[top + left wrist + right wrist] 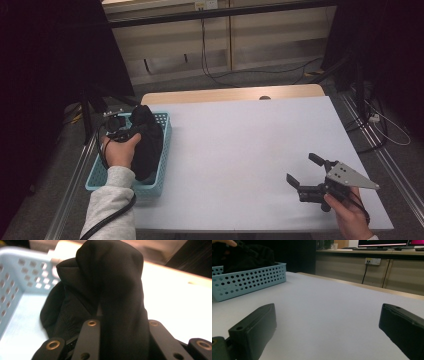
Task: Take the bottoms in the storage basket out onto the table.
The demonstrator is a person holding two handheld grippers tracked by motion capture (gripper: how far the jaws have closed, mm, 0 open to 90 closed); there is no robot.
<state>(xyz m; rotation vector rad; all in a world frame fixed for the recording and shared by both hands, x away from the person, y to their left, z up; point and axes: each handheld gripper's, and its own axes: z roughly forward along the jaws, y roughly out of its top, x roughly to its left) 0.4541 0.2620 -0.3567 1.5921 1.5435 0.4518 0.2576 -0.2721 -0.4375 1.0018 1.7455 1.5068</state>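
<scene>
Left hand-held gripper (120, 340) clenched on a fold of black cloth (110, 287), which bunches between the jaws and hangs down into the blue basket (165, 131) beneath. Soft, light, limp; likely to drape and drag, so a grip on a thick gathered fold suits. Basket walls close around it. Right hand-held gripper (305, 172) released, low over bare tabletop (240, 150) with wide room ahead.

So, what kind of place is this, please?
Probably a lab or office set up for recording: a white table on bare floor with loose cables, monitors on a counter behind, and wall sockets.
</scene>
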